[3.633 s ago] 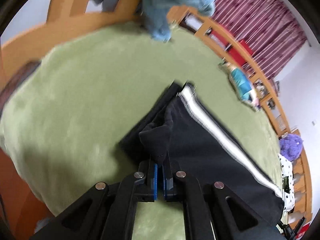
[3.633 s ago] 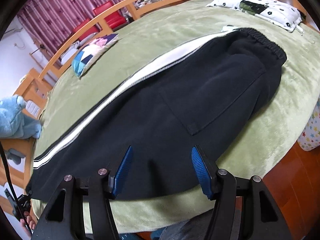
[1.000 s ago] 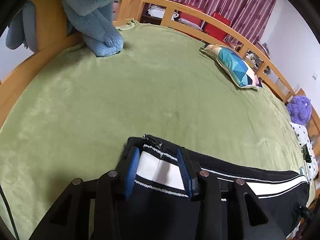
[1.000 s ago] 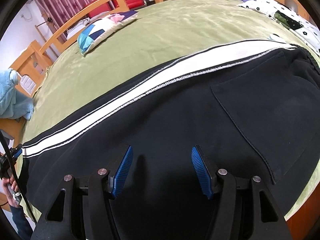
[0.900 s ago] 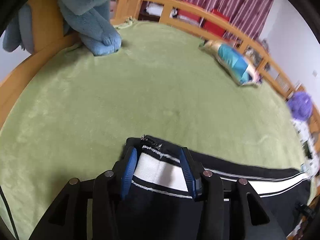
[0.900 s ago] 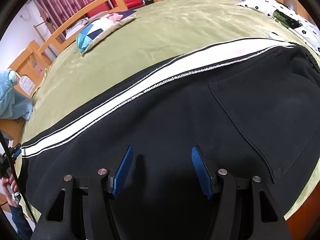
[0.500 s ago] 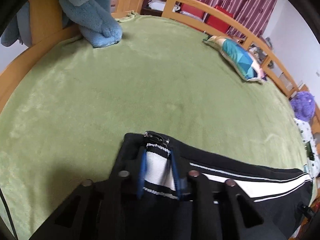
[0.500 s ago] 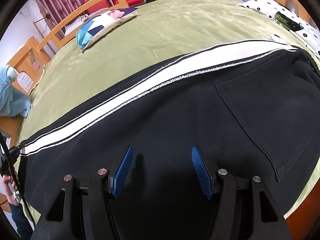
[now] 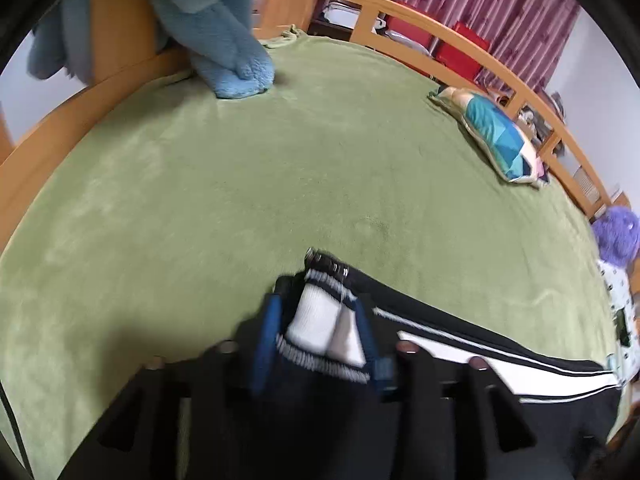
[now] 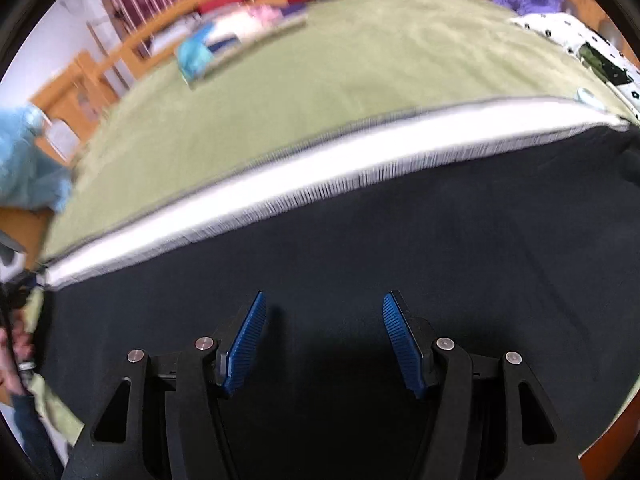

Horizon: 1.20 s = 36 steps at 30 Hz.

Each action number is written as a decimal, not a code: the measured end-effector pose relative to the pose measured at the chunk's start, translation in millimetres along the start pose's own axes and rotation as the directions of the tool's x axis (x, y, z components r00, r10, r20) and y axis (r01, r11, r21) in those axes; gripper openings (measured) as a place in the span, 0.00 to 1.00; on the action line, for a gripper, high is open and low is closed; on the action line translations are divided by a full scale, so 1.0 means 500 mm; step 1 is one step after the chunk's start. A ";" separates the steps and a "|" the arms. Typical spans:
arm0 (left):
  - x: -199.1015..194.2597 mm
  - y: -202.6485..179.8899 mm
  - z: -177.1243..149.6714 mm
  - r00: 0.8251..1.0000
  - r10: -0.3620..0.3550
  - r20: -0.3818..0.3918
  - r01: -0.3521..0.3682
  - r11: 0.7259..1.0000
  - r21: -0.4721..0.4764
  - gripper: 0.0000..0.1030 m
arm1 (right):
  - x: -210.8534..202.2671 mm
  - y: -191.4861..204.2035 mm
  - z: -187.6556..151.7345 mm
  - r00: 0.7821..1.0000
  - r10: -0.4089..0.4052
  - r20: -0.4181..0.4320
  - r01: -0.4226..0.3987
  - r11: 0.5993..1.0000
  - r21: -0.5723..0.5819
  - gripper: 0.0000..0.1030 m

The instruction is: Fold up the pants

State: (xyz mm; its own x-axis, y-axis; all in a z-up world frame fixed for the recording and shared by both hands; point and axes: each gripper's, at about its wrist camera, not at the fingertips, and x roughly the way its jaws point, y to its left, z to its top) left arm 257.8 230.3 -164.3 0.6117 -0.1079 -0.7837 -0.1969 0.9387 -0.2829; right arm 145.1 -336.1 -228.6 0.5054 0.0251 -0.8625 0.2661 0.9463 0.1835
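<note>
While the pants (image 10: pixel 360 248) lie along the bed's (image 9: pixel 280 168) near edge, the left gripper (image 9: pixel 318 320) clamps the striped cuff; the right gripper (image 10: pixel 324 332), fingers apart, hovers over black fabric.

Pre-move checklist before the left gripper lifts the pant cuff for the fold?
1. Left gripper has the cuff between its fingers: ok, striped cuff bunched there.
2. Grip firm: cannot tell, frame blurred.
3. Right gripper free: ok, jaws wide apart above black fabric, nothing held.
4. Pants laid flat along the bed: ok, white side stripe runs unbroken.
5. Fold path clear: ok, blue plush and patterned pillow lie well off the pants.
6. Waistband end aligned: cannot tell, it sits at the frame edge.
</note>
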 end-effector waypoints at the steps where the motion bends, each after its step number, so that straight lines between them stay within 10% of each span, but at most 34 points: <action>1: -0.019 0.000 -0.008 1.000 -0.014 0.004 0.014 1.000 0.006 0.50 | 0.014 0.005 -0.005 1.000 -0.013 0.004 0.013 1.000 -0.010 0.62; 4: -0.076 -0.007 -0.042 1.000 -0.019 0.014 0.019 0.999 0.037 0.52 | 0.017 0.045 -0.008 0.996 -0.085 0.035 0.088 0.992 -0.089 0.64; 13: -0.207 0.034 -0.196 0.999 -0.034 0.002 0.034 0.999 -0.026 0.52 | -0.108 0.143 -0.071 0.999 0.036 0.007 -0.035 0.988 -0.152 0.63; 36: -0.145 0.022 -0.293 0.998 -0.047 -0.033 0.041 0.984 -0.173 0.57 | -0.135 0.094 -0.160 0.987 0.147 -0.065 -0.152 0.985 -0.083 0.63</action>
State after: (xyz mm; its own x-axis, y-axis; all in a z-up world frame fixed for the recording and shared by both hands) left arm 98.9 200.6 -191.6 0.5944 -0.1628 -0.7875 -0.3017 0.8626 -0.4061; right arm 57.9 -267.7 -199.4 0.4842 0.1848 -0.8552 0.1176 0.9548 0.2729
